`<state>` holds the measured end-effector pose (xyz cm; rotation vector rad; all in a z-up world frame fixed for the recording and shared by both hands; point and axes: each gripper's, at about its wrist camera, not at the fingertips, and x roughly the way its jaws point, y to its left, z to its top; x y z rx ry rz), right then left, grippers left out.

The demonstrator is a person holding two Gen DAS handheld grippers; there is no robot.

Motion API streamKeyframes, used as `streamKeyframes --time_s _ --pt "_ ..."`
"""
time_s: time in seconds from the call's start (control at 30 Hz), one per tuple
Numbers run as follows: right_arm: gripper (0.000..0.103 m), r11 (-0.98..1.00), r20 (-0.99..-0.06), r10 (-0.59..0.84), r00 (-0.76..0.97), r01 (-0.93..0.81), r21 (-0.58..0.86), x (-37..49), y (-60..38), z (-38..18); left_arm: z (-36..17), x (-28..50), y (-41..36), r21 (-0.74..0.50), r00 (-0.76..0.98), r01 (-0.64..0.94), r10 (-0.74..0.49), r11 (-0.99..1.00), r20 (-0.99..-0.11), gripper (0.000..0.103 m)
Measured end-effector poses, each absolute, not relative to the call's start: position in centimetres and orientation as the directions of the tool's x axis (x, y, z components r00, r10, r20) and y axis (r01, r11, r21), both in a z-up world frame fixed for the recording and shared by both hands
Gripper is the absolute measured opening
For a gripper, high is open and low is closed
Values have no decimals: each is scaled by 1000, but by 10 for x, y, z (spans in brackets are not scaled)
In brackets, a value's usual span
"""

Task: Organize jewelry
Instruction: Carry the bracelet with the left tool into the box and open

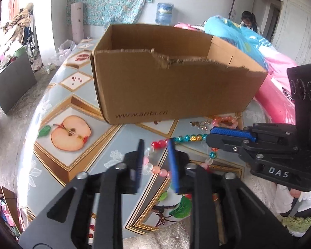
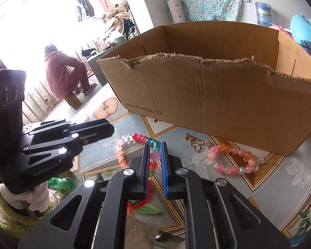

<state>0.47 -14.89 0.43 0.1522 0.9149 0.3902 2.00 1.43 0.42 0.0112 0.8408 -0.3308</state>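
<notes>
A string of glossy beads (image 2: 134, 145), red, teal, frosted white and peach, lies on the table (image 2: 280, 186) looped between both tools. The right gripper (image 2: 155, 155) clenches a pink bead; the left gripper (image 1: 155, 155) stands parted around the strand, not pressing.

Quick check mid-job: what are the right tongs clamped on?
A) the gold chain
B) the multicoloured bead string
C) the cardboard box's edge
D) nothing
B: in the right wrist view the right tongs pinch a pink bead of the multicoloured bead string, short of the cardboard box.
</notes>
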Motion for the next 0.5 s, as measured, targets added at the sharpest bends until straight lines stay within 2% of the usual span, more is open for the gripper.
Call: streamKeyframes --time_s 0.27,0.3,0.43,0.5 --pt "11 920 -754 391 528 -234 314 5 -159 -9 -21 36 -2 -13 597 297 -196 955 -778 33" --pt "11 920 -754 393 526 -232 317 5 -160 -11 -20 36 -4 3 601 299 -185 954 -778 31" --pt "11 916 -755 401 518 -227 331 12 -157 -18 -19 37 -10 24 612 308 -179 951 -770 9" --pt "11 914 -754 406 517 -227 336 13 -157 -19 -19 36 -12 34 616 313 -176 949 -768 8"
